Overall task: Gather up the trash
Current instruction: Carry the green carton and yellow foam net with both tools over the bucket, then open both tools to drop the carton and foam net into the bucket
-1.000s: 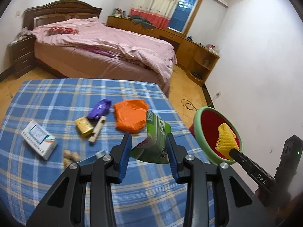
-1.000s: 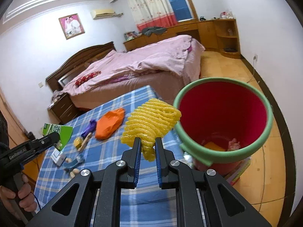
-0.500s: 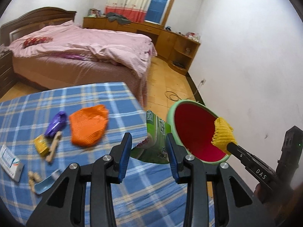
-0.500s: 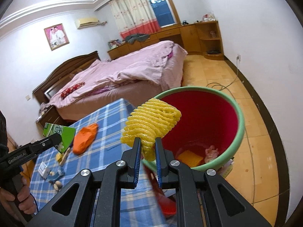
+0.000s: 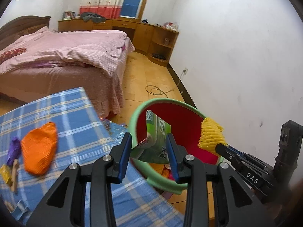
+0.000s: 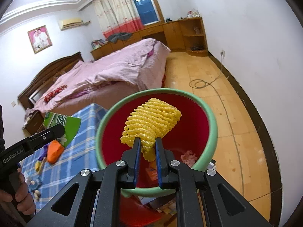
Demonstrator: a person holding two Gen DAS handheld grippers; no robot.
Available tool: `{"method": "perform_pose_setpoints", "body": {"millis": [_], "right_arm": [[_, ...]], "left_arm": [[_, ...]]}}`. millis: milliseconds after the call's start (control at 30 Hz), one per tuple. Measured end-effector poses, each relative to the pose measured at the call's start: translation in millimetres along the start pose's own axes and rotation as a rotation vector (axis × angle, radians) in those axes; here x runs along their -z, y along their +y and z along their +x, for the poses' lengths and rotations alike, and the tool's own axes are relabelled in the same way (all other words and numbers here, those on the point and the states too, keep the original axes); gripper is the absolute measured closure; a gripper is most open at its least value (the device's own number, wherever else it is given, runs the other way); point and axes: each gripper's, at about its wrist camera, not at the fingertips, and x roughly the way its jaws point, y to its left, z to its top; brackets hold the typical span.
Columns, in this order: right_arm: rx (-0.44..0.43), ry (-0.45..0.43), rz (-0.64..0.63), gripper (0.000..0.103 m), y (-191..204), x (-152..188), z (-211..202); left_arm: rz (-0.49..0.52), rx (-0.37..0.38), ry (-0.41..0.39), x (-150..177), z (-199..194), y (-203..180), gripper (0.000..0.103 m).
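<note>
My left gripper (image 5: 149,141) is shut on a green carton (image 5: 157,141) and holds it over the near rim of a red bin with a green rim (image 5: 132,121). My right gripper (image 6: 148,145) is shut on a yellow foam net (image 6: 151,121) and holds it above the same bin (image 6: 212,124). The net also shows in the left wrist view (image 5: 210,136), and the carton in the right wrist view (image 6: 64,124). Pink and orange scraps lie on the bin's bottom.
A blue plaid table (image 5: 79,117) stands left of the bin with an orange net (image 5: 39,149), a purple wrapper (image 5: 13,149) and small yellow bits. A pink bed (image 5: 62,54), wooden cabinets (image 5: 151,36) and a floor cable (image 6: 206,85) lie beyond.
Both grippers have moved right, off the table, with their loads. The carton and the yellow net now hang over the bin's opening.
</note>
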Motion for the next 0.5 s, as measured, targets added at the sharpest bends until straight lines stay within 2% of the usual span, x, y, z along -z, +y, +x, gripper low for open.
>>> {"method": "perform_pose_setpoints", "body": {"millis": [267, 500], "right_arm": [[0.029, 0.046, 0.028, 0.088, -21, -2, 28], [0.033, 0.066, 0.037, 0.083, -30, -2, 39]], "left_arm": [[0.038, 0.031, 0.064, 1, 46, -14, 0.065], [0.052, 0.040, 0.095, 6, 64, -16, 0.065]]}}
